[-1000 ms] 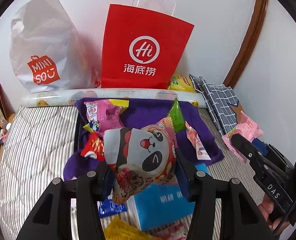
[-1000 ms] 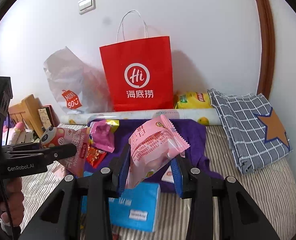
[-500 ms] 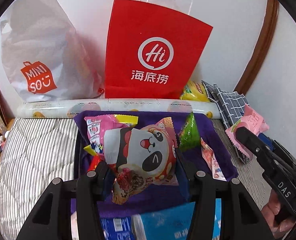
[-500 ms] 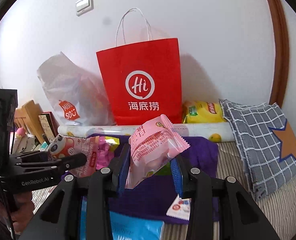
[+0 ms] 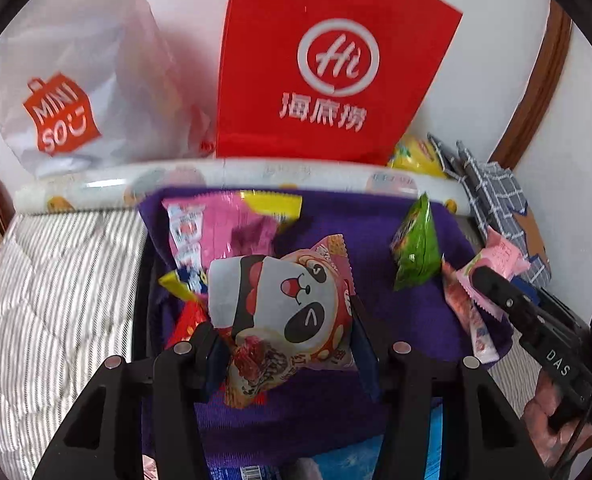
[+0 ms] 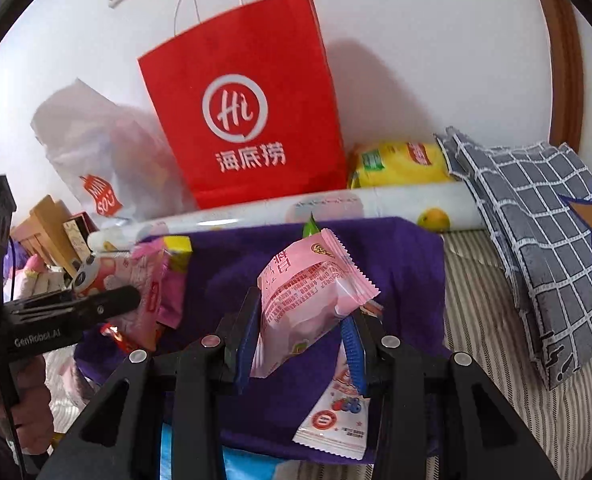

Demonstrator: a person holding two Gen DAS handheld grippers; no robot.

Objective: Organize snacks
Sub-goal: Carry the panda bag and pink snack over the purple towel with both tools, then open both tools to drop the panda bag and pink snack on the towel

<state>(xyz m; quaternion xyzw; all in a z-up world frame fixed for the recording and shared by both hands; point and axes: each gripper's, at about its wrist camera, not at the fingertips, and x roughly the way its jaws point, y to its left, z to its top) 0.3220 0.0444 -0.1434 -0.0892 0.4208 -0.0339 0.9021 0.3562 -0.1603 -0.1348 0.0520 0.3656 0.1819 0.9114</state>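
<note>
Pink snack pouch (image 6: 310, 300) sits clamped in the right hand-held gripper (image 6: 300, 344); the left hand-held gripper (image 5: 285, 344) clamps a panda snack bag (image 5: 291, 312), its lower print partly hidden and blurred.

Both hand-held grippers clamped and raised side by side

My left black two-finger hand-held gripper (image 5: 285, 328) has its jaws closed on a panda-printed snack packet (image 5: 296, 312), held up and pointing forward; in the right wrist view I see its body at far left with my left hand (image 6: 27, 396) wrapped round the handle. My right black hand-held gripper (image 6: 300, 332), blue pads (image 6: 352, 344) inward, pinches a pink sealed snack packet (image 6: 308, 300). My right hand (image 5: 556, 412) grips its handle.
</note>
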